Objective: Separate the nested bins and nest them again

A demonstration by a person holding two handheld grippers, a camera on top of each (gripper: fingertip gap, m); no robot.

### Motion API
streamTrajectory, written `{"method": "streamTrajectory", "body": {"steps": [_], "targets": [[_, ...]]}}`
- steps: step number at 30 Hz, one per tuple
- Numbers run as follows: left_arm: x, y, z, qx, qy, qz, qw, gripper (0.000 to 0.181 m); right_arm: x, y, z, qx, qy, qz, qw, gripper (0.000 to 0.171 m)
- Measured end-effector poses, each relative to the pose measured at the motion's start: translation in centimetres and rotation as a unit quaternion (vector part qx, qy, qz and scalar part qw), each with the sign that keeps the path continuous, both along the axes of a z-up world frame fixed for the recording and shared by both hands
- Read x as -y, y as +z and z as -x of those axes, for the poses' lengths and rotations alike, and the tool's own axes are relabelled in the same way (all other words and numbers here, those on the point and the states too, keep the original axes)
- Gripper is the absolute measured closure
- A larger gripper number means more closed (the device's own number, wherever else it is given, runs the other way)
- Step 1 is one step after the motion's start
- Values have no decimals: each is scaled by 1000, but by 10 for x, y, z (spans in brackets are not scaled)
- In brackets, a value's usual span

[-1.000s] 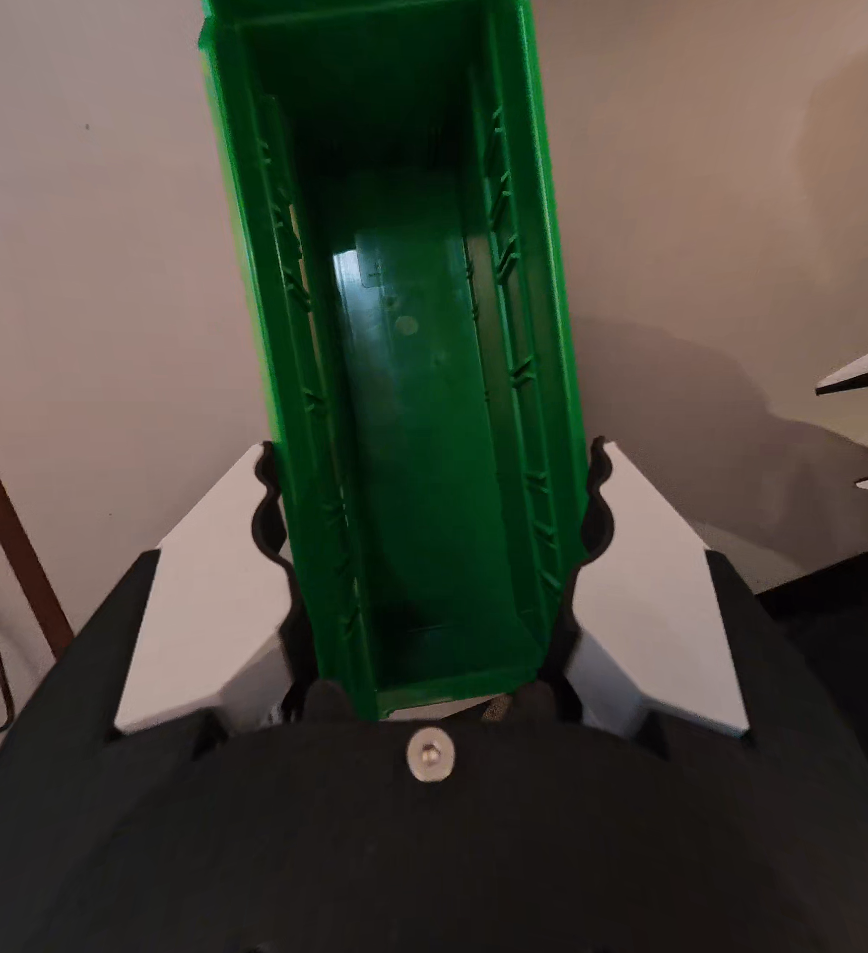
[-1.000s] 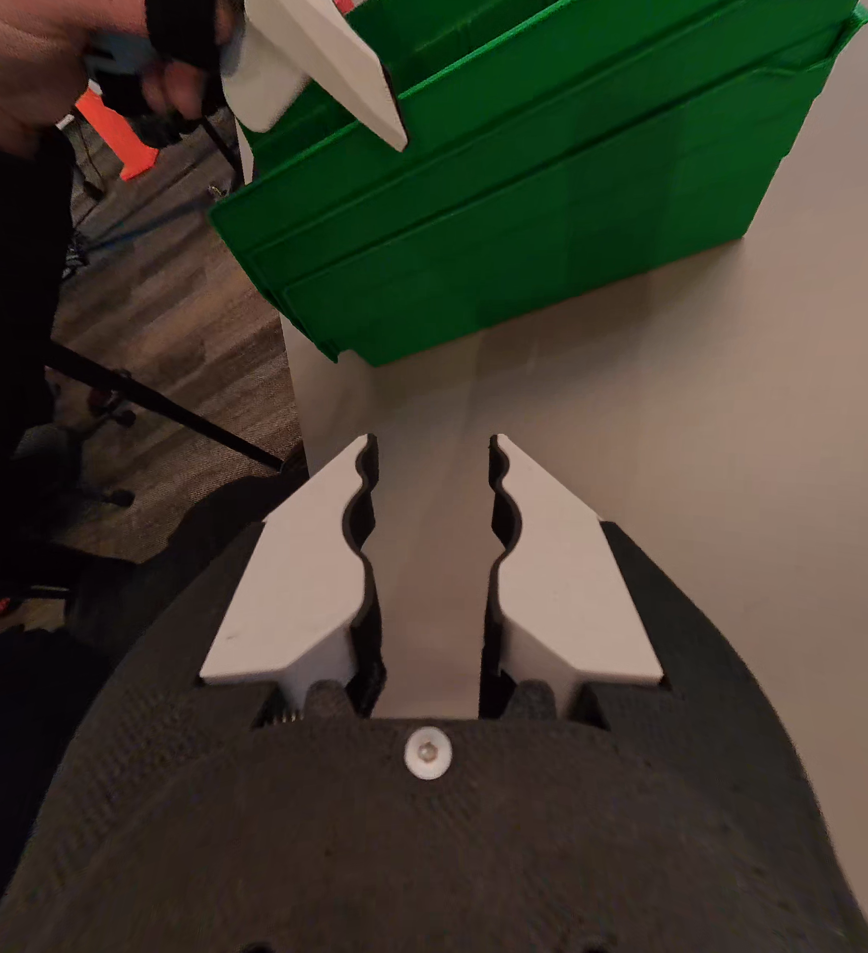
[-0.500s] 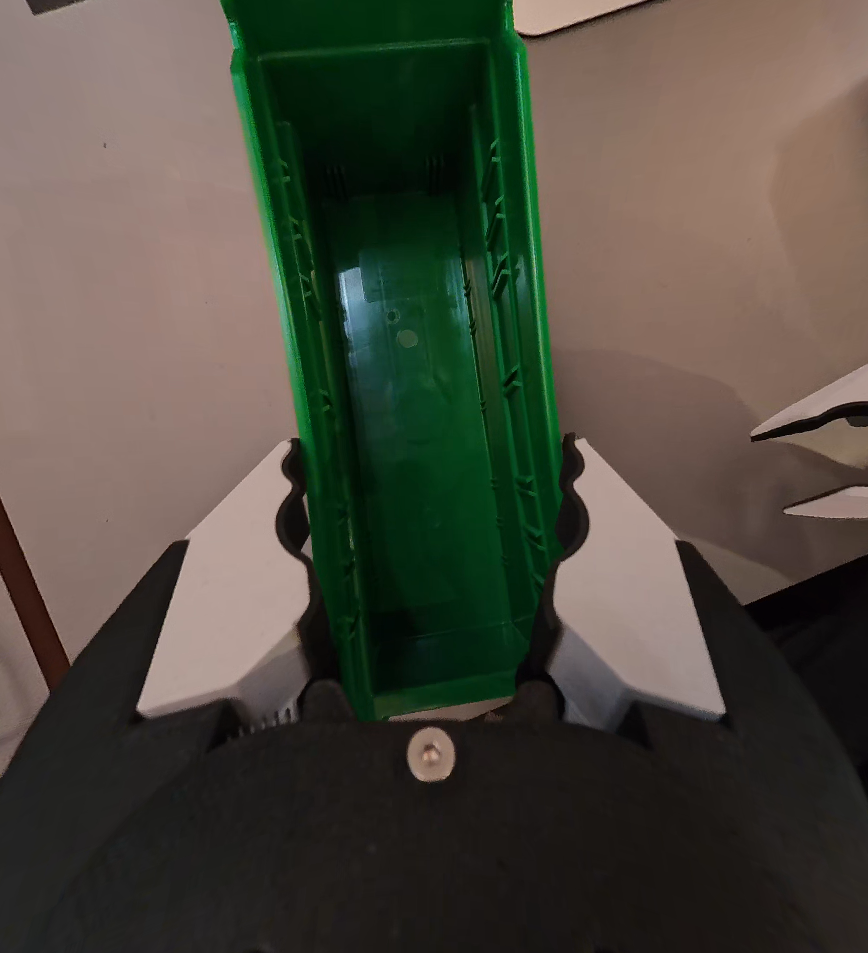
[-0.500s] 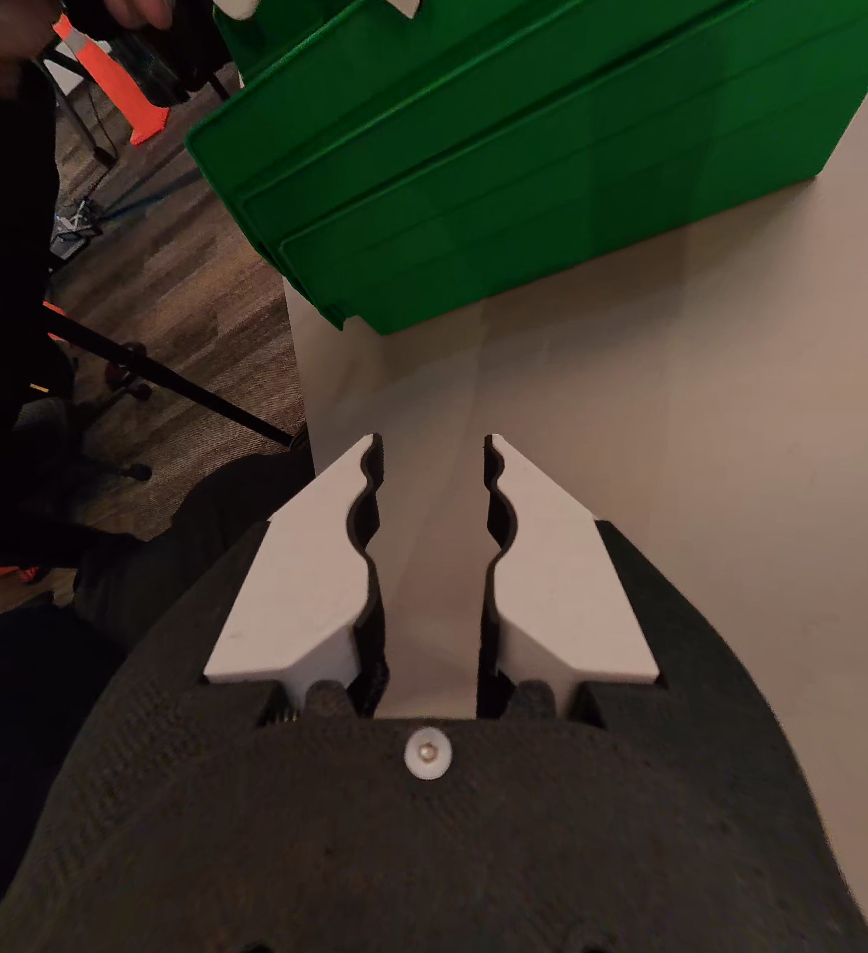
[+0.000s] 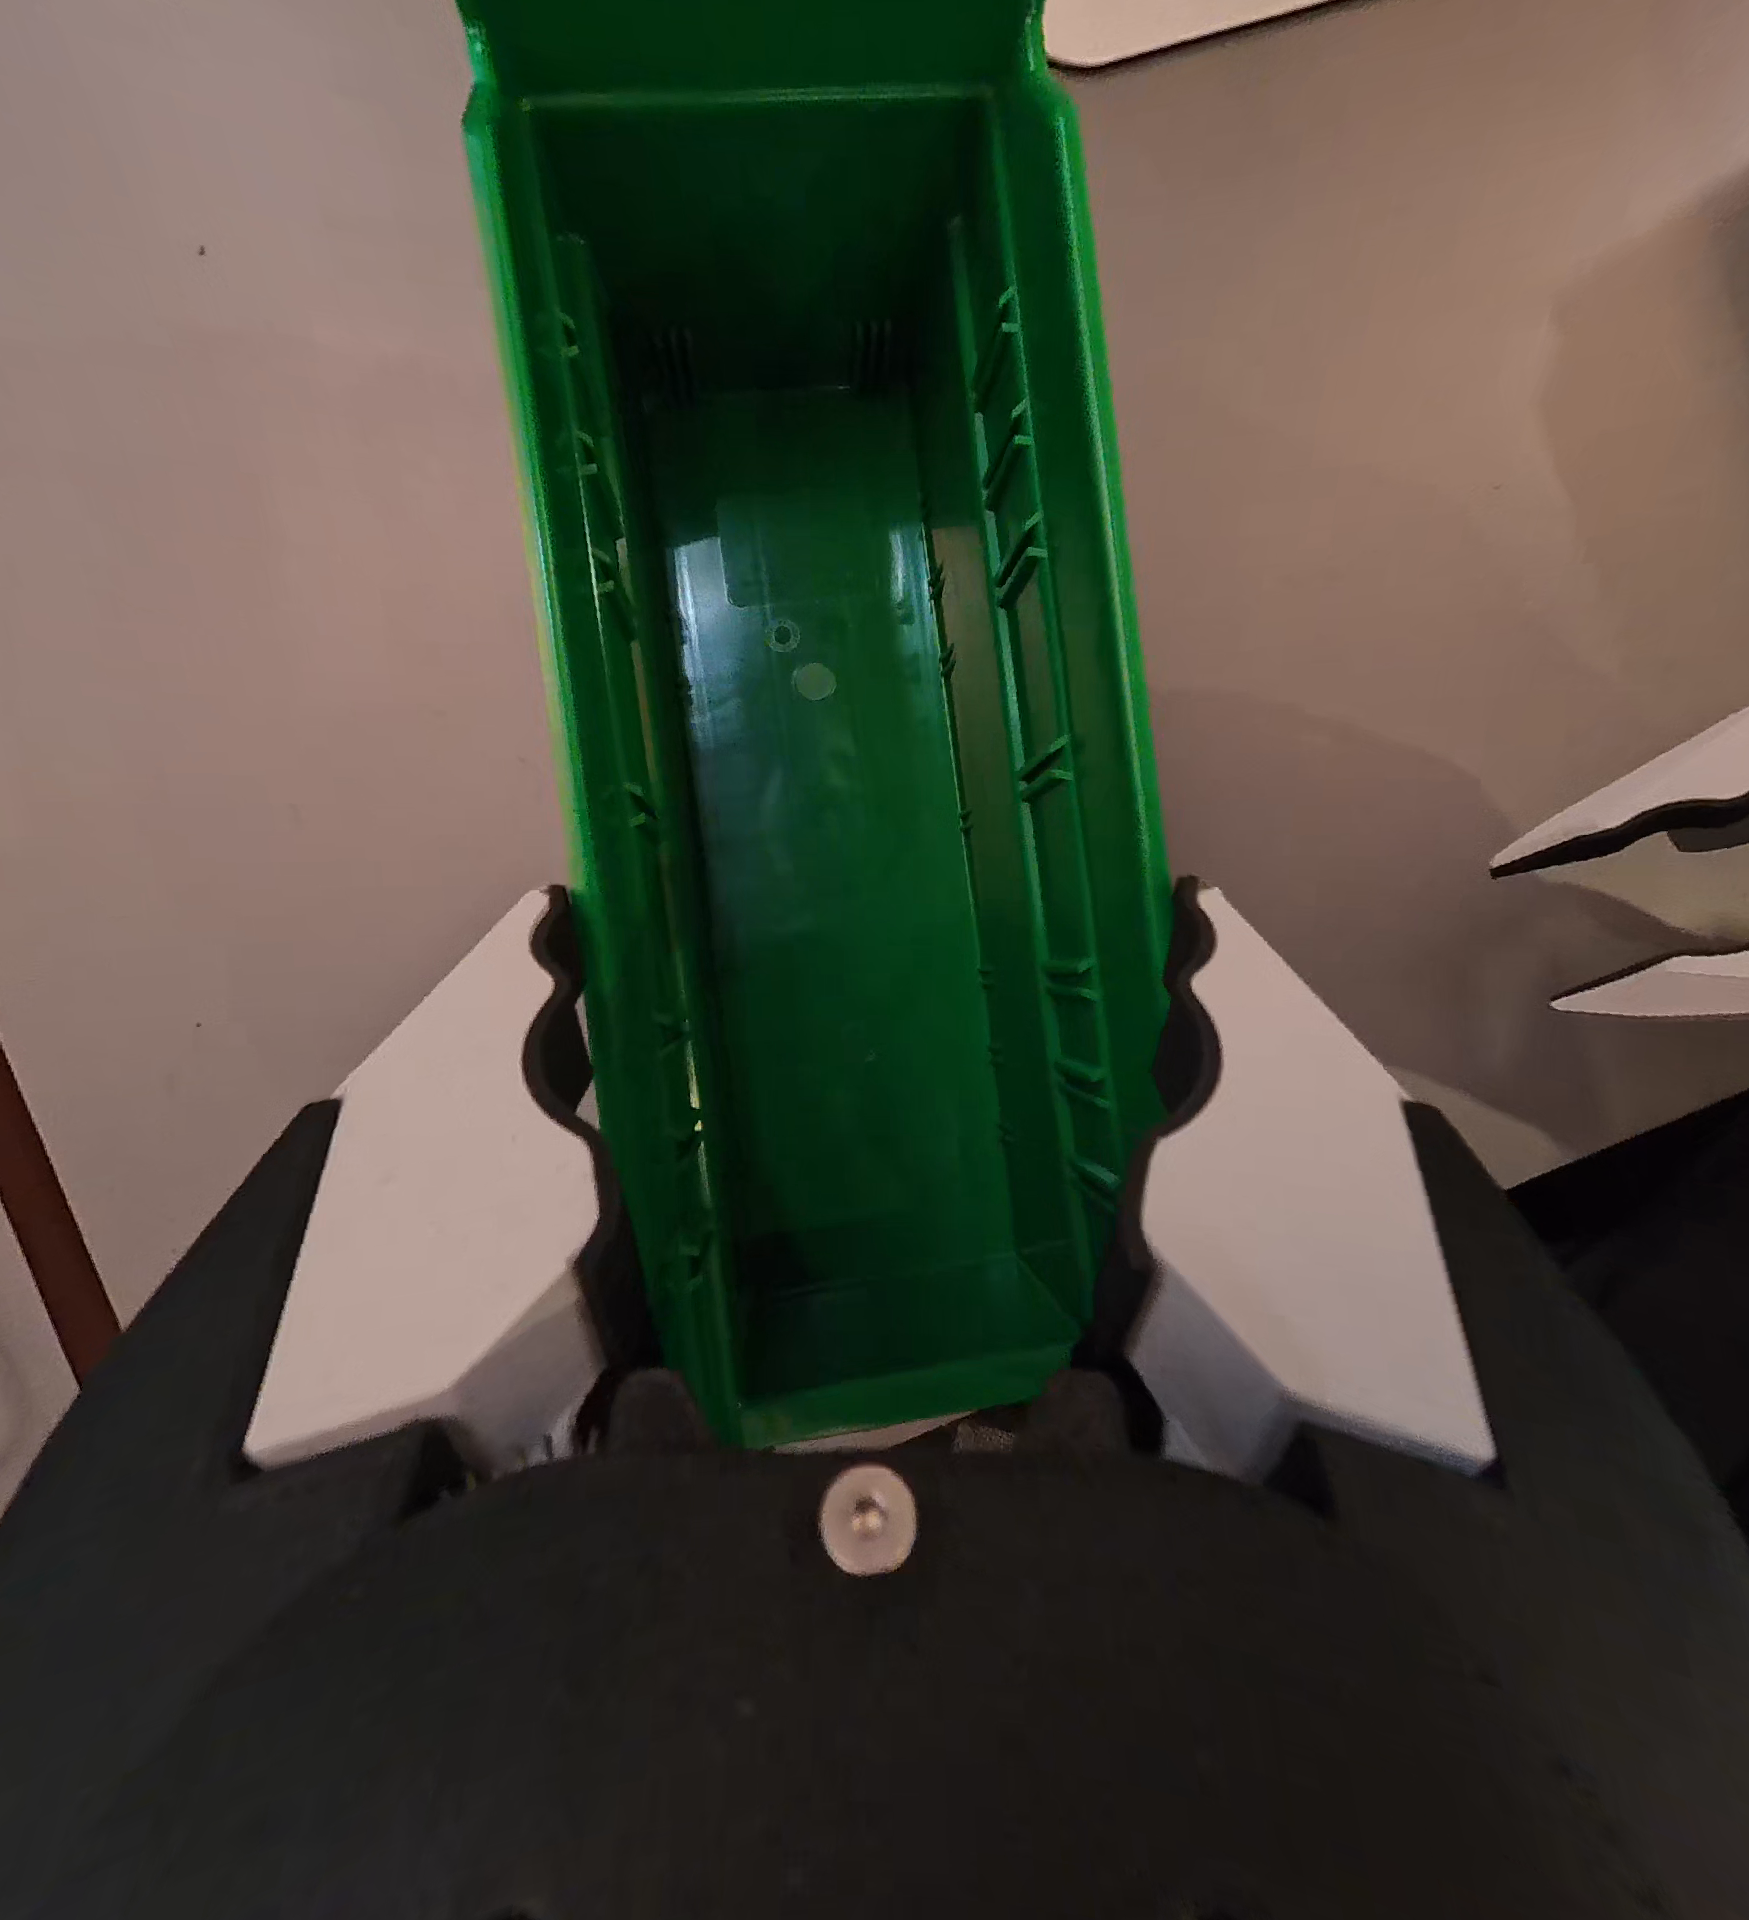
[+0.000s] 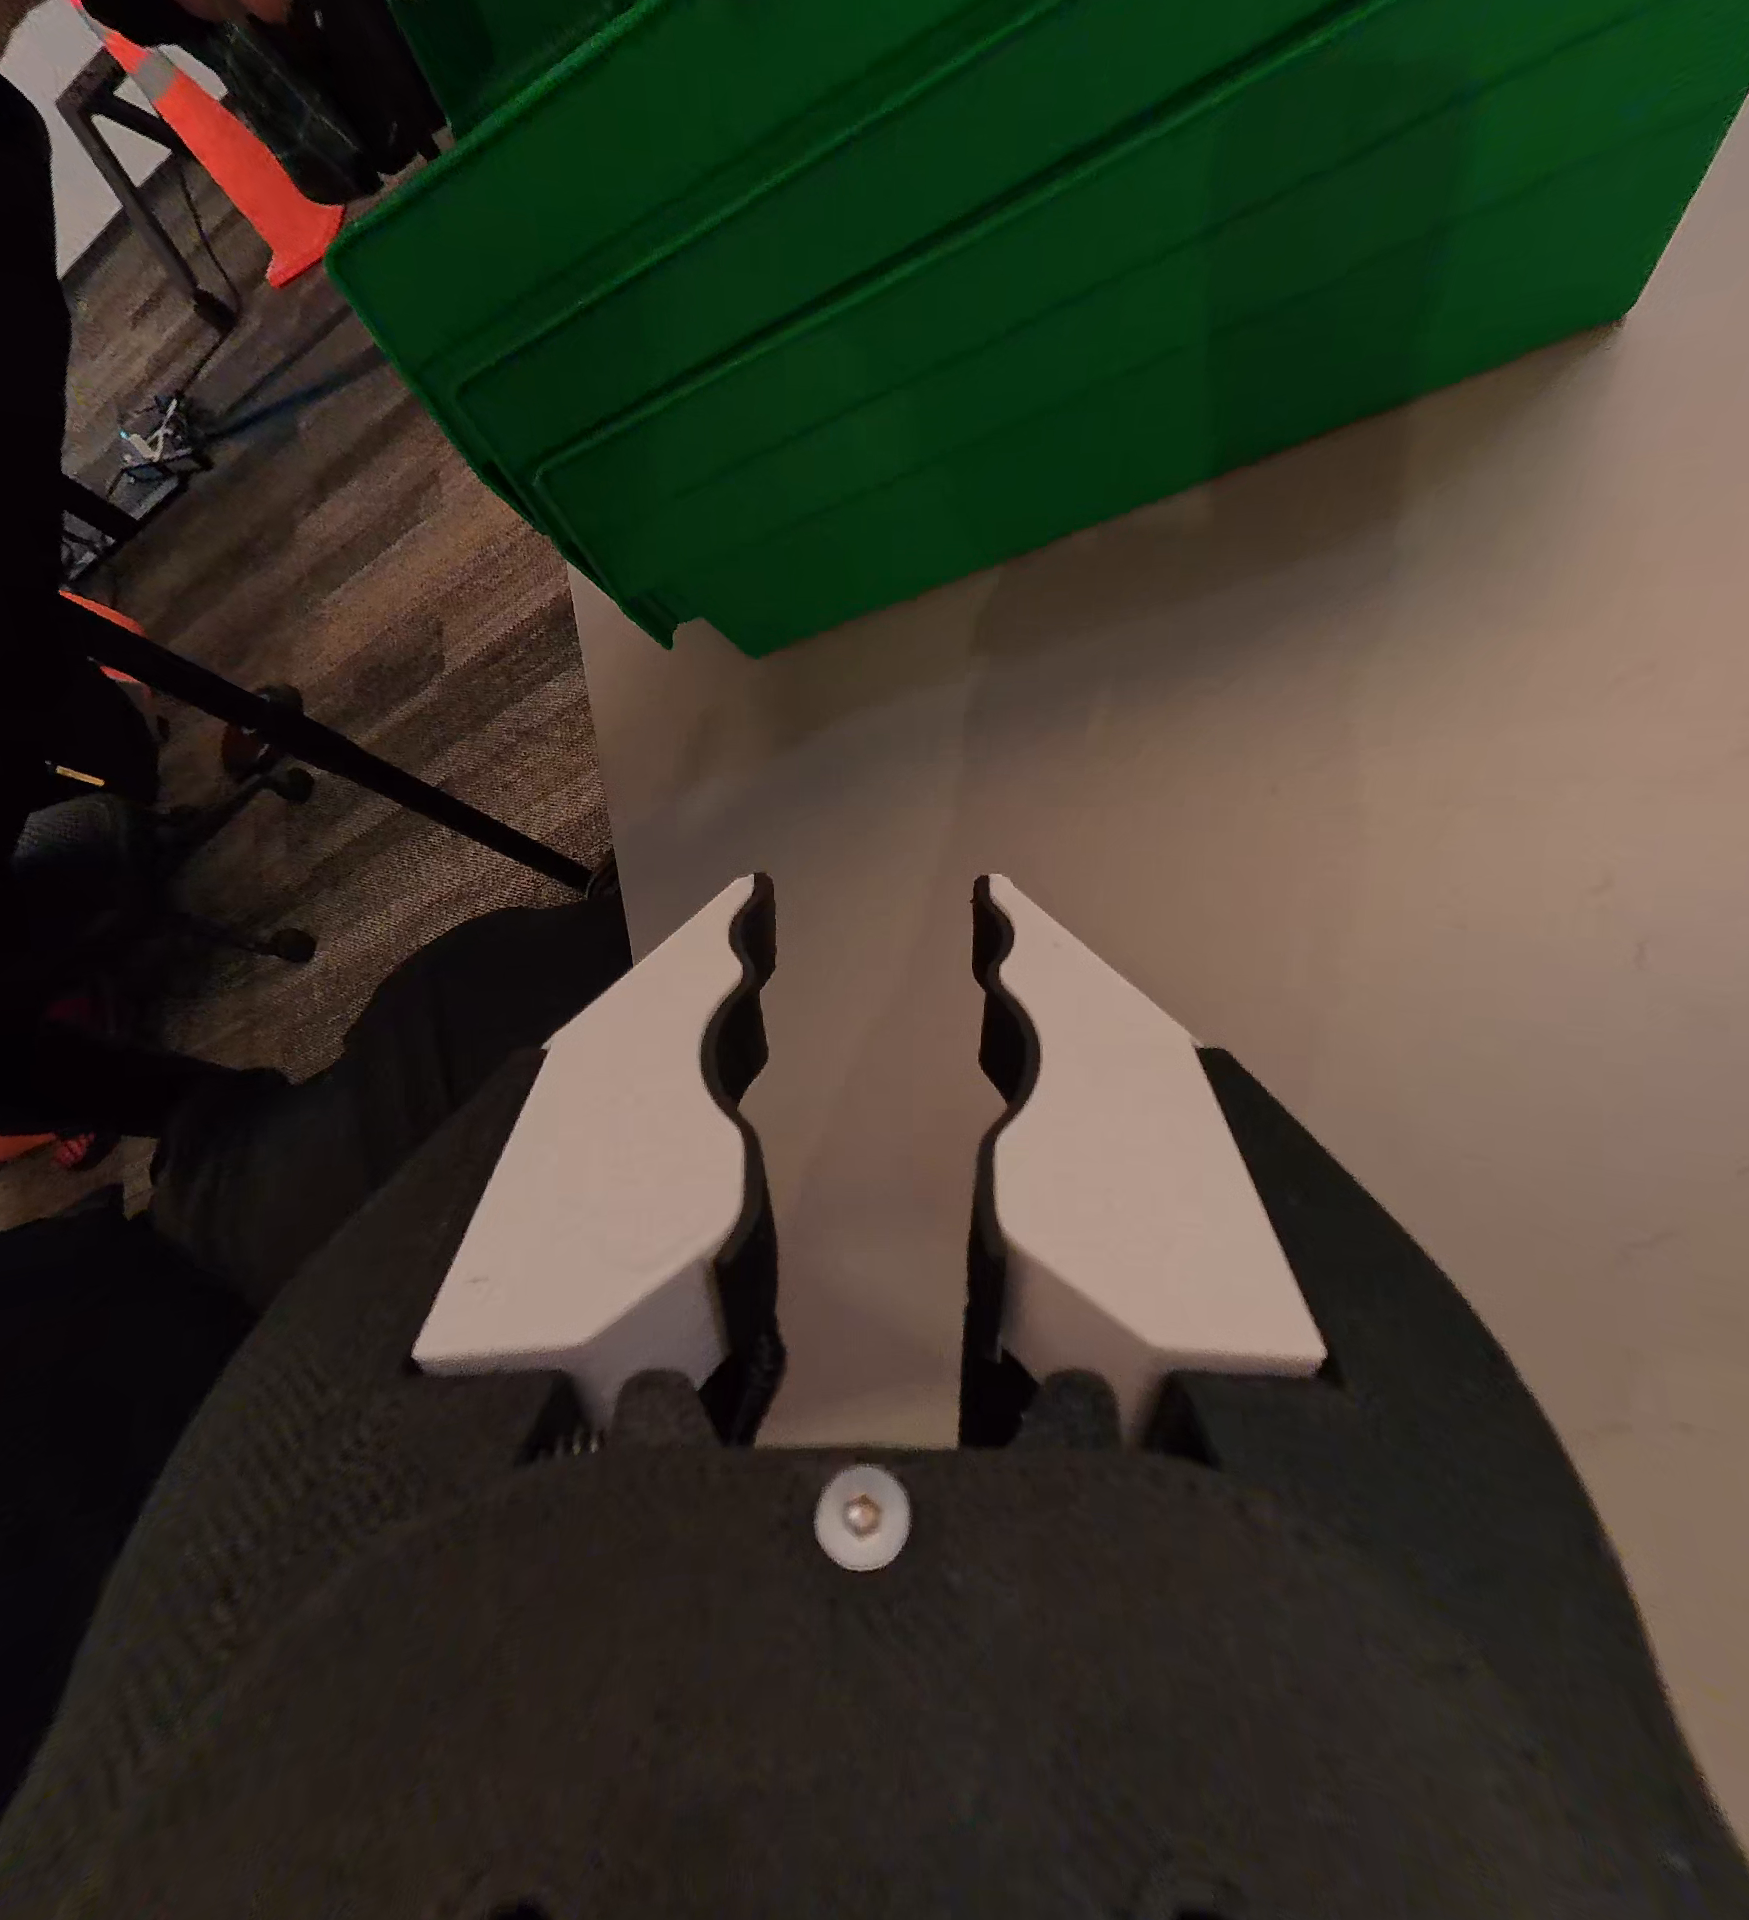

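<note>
Two grippers, one stack of green bins. Left gripper (image 5: pixel 875 1049): jaws clamped on the outer side walls of the top bin (image 5: pixel 828 727), open side toward the camera, interior empty, ribbed along both walls. Right gripper (image 6: pixel 872 987): jaws apart, holding nothing, poised above the pale worktop (image 6: pixel 1369 883) near its left edge, short of the stack. Nested bins (image 6: pixel 1005 343): at least three rims visible, resting on the worktop at that left edge, one end overhanging it. Orange cone (image 6: pixel 226 156): on the floor beyond.
</note>
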State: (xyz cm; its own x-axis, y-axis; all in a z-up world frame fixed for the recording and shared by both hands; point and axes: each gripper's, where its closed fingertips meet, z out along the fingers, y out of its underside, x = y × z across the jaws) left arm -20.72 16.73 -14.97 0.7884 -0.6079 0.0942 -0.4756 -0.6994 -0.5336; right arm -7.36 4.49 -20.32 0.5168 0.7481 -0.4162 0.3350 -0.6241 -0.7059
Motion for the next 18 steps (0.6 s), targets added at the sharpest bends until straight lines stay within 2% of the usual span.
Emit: {"method": "streamTrajectory", "body": {"steps": [4,12,18], "targets": [[8,-15,2,-44,-9,25,999,51,2,-3,2,5,5,4,1000,135],[7,-16,1,-59,-4,26,998,70,4,-7,2,12,8,7,1000,135],[2,-10,4,-29,9,19,999,75,4,-10,2,12,9,14,1000,135]]}}
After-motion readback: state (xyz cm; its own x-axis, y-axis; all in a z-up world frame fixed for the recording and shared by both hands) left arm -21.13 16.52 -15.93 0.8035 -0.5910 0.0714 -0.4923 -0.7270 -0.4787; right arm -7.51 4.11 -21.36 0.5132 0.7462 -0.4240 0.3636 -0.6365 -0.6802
